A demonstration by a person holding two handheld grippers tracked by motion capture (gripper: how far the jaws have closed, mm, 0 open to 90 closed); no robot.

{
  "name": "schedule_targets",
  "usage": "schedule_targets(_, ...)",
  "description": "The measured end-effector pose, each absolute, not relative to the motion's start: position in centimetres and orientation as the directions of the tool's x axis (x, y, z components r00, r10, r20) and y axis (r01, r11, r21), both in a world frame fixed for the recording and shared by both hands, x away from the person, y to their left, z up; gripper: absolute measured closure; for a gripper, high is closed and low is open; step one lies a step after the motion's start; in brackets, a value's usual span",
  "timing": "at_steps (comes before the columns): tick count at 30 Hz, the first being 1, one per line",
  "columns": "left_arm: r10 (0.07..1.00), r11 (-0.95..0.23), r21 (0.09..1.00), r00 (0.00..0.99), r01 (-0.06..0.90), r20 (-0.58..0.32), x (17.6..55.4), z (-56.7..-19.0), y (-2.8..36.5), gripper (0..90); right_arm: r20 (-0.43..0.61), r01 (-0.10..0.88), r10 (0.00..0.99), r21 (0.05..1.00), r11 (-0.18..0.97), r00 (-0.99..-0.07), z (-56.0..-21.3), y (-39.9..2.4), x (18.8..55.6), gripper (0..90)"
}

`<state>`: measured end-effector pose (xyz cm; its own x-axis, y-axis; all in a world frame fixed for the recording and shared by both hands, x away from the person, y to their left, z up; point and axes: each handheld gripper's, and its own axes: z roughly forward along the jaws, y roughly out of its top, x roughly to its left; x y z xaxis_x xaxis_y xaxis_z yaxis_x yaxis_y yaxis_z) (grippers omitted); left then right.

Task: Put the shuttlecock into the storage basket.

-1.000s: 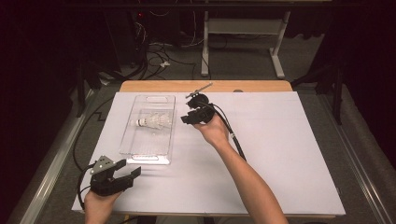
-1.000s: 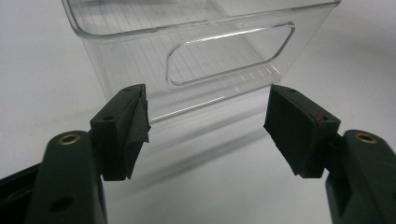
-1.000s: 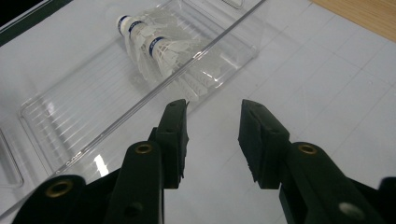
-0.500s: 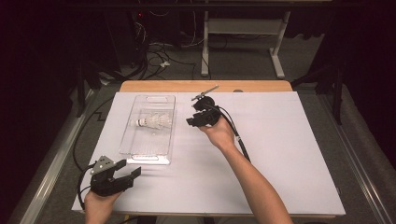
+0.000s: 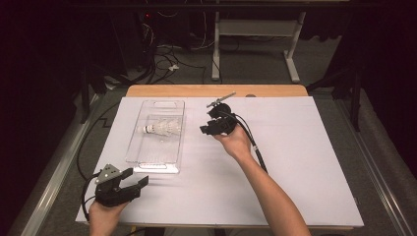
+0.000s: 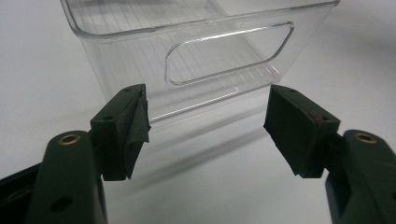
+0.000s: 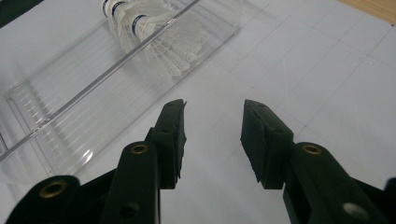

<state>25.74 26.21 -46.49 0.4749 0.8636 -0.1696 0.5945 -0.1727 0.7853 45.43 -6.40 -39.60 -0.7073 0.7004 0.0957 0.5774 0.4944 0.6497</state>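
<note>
A: How should the reach be made?

B: The right gripper point(image 5: 210, 129), its empty jaws apart and just opened a little wider, should be brought over the clear tray's point(image 5: 145, 162) wall and lowered around the shuttlecock point(image 5: 162, 129) lying inside.

A: And the left gripper point(image 5: 132, 184)?

B: It is held open and empty at the tray's near end. The shuttlecock's cork is blurred behind the ribbed plastic.

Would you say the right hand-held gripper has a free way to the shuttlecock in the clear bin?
Probably yes: the right hand-held gripper is open and empty beside the open-topped bin; the shuttlecock lies uncovered.
</note>
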Motion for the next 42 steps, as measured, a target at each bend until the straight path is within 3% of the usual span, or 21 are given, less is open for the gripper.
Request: schedule_targets(42, 0.865, -0.169, 0.784, 0.471, 0.598, -0.173, 25.8, -46.5, 26.2, 31.7, 0.127, 0.621, 0.741, 0.648, 0.441, -0.659, -40.6, -10.2, 44.7, 58.0)
